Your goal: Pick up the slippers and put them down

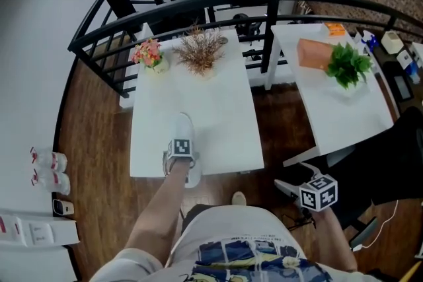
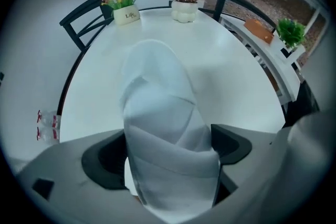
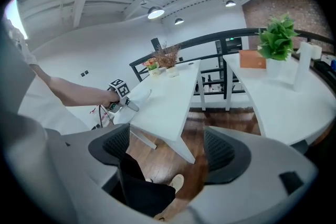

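Observation:
A white slipper [image 1: 180, 126] lies lengthwise on the white table [image 1: 218, 109], near its front edge. My left gripper [image 1: 180, 159] points steeply down over the slipper's heel end. In the left gripper view the slipper [image 2: 157, 107] fills the gap between the two dark pads [image 2: 228, 143], which rest against its sides, so the left gripper [image 2: 168, 150] is shut on it. My right gripper [image 1: 285, 187] hangs low over the floor to the right of the table. In its own view the right gripper [image 3: 167, 152] stands open with only floor and dark trousers between its jaws. I see no second slipper.
A pink flower pot [image 1: 149, 55] and a dried-plant vase [image 1: 200, 49] stand at the table's far end. A second white table [image 1: 370, 115] on the right carries a green plant [image 1: 347, 66] and an orange box [image 1: 312, 53]. A black railing [image 1: 198, 3] curves behind. A beige shoe [image 1: 238, 198] is on the wooden floor.

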